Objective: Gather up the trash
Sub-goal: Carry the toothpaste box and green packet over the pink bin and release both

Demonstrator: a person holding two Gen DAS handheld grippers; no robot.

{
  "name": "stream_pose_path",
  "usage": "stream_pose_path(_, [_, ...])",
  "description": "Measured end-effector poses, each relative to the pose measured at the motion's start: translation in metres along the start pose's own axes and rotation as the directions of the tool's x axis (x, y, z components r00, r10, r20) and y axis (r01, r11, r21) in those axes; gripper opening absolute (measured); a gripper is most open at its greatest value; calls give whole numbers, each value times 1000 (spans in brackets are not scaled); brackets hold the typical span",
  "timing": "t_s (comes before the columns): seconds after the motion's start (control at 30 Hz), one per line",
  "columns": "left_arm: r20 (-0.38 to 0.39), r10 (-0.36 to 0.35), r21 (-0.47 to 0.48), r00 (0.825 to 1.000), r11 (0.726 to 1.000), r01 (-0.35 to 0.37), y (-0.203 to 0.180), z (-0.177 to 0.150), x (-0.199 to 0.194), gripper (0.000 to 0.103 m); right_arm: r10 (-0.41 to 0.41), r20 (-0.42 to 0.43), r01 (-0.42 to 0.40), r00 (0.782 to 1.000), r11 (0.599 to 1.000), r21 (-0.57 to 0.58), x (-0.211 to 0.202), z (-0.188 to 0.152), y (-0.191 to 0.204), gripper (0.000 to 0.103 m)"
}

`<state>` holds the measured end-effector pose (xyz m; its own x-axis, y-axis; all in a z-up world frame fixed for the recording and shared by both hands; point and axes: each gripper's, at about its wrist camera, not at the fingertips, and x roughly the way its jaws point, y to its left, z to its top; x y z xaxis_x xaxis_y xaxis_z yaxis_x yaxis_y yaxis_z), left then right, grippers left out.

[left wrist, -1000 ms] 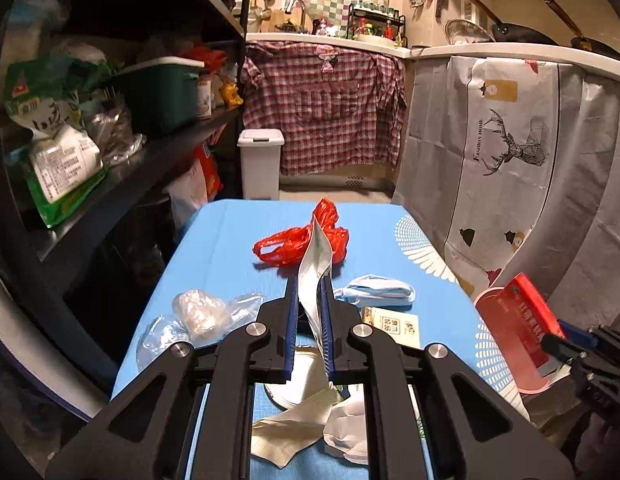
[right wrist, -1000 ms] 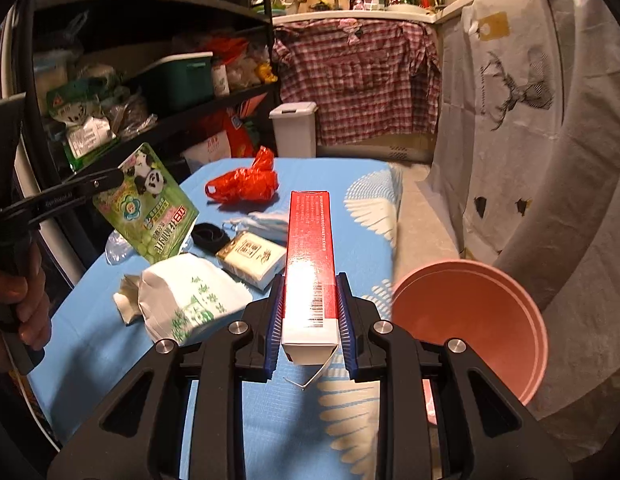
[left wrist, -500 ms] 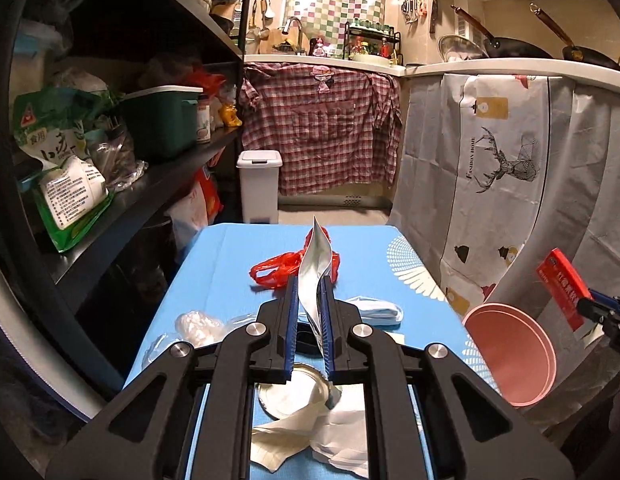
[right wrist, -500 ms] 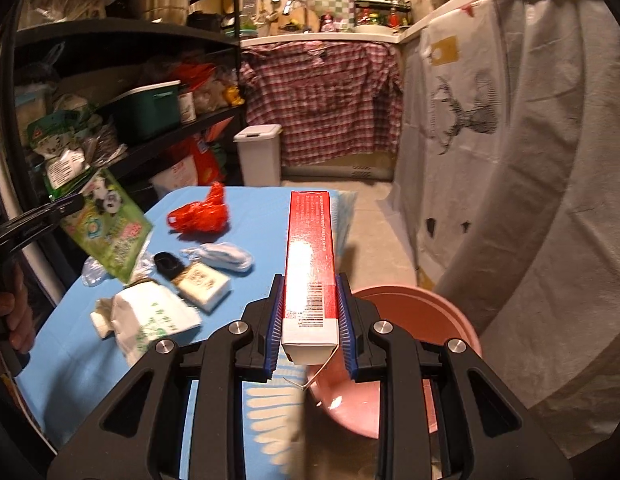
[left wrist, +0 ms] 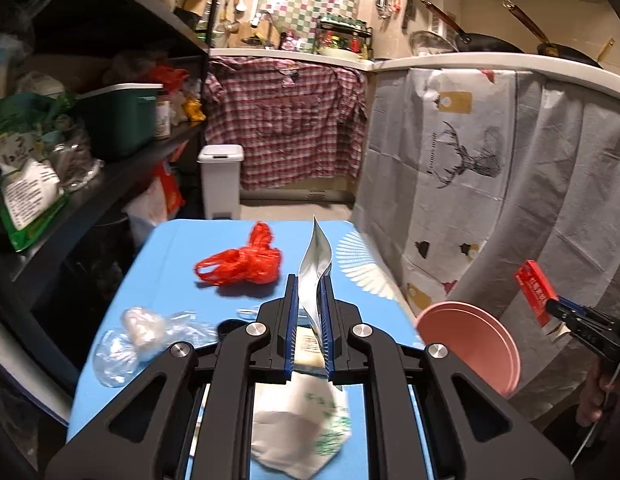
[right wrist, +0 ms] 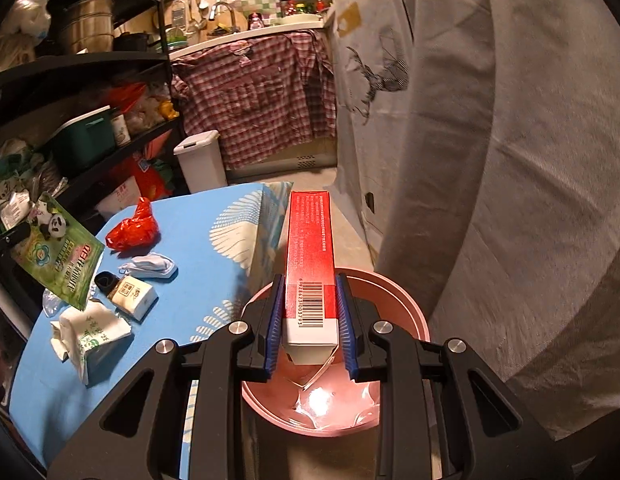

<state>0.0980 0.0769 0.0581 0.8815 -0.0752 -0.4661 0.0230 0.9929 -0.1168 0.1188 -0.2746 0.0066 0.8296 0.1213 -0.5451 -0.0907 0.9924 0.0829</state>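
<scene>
My right gripper [right wrist: 310, 312] is shut on a long red carton [right wrist: 311, 256] and holds it right above the open pink bin [right wrist: 414, 312] beside the table. The carton [left wrist: 534, 289] and bin [left wrist: 470, 344] also show at the right of the left wrist view. My left gripper [left wrist: 308, 320] is shut on a green panda pouch [left wrist: 316, 276], seen edge-on and silvery, held above the blue table [left wrist: 181, 264]. The pouch's printed face [right wrist: 59, 252] shows in the right wrist view.
On the table lie a red plastic bag [left wrist: 241, 266], clear crumpled plastic [left wrist: 141, 332], a white and green wrapper [right wrist: 89, 332], a small box [right wrist: 135, 294] and a face mask [right wrist: 151, 270]. A white pedal bin [left wrist: 221, 180] stands beyond. Dark shelves [left wrist: 69, 184] line the left.
My right gripper has carried the red carton off the table's right edge to above the pink bin. My left gripper has lifted and pulled back a little with the pouch.
</scene>
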Motion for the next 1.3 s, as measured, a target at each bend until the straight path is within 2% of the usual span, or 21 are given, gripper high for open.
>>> stream_pose_path(0.4, [-34,-98,60,995,993,100,-78,-9,27,11,-26,2,26,1000,1000,0,11,-3,-10,26])
stream_pose_path(0.67, [-82,-162,73,983,983,168,-120,-17,57,11,-40,-23,40,999,999,-7,22,-6,-11,26])
stream_pose_path(1.17, [-235,-233,56,944,966,252,-149,-40,120,12,-63,-72,64,995,998,14,38,-6,-17,26])
stream_pose_path(1.23, [-258,-241,60,936,962,265,-153,-41,125,18,-68,-79,69,995,997,15,41,-6,-17,28])
stream_pose_path(1.3, [-276,-238,55,931,963,263,-155,-43,130,21,-77,-90,79,993,997,15,44,-8,-18,36])
